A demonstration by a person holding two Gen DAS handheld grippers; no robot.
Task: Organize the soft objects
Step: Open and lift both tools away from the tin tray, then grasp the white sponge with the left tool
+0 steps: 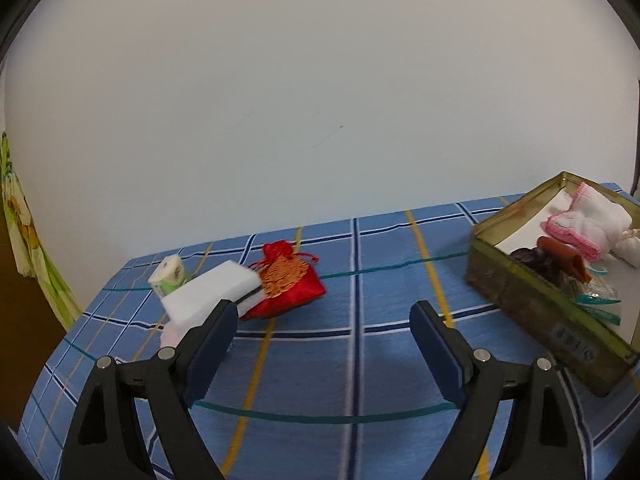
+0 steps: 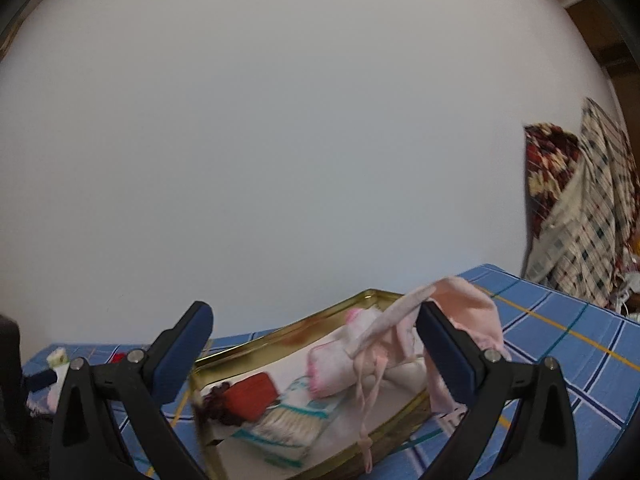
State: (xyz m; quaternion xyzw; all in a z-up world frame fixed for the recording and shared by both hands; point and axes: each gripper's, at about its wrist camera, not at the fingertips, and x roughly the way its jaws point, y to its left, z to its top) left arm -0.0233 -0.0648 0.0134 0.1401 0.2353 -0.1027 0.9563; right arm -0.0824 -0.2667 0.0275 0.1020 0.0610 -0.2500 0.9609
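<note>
In the left wrist view my left gripper point(image 1: 324, 316) is open and empty above the blue checked tablecloth point(image 1: 320, 360). A white sponge block point(image 1: 212, 292) lies by its left finger, partly on a red drawstring pouch point(image 1: 290, 284), with a small green-white tissue pack point(image 1: 170, 274) behind. The gold tin point(image 1: 532, 296) at right holds soft items. In the right wrist view my right gripper point(image 2: 316, 320) is open over the tin point(image 2: 280, 344). A pale pink cloth point(image 2: 468, 312) is draped over its right finger point(image 2: 444, 344), its strings hanging into the tin.
The tin holds a white-pink towel point(image 2: 340, 360), a red-brown roll point(image 2: 252, 396), a dark bundle and a teal-printed packet point(image 2: 288, 424). A plain wall stands behind the table. Checked fabric point(image 2: 580, 208) hangs at right; a flowered curtain point(image 1: 24, 232) hangs at left.
</note>
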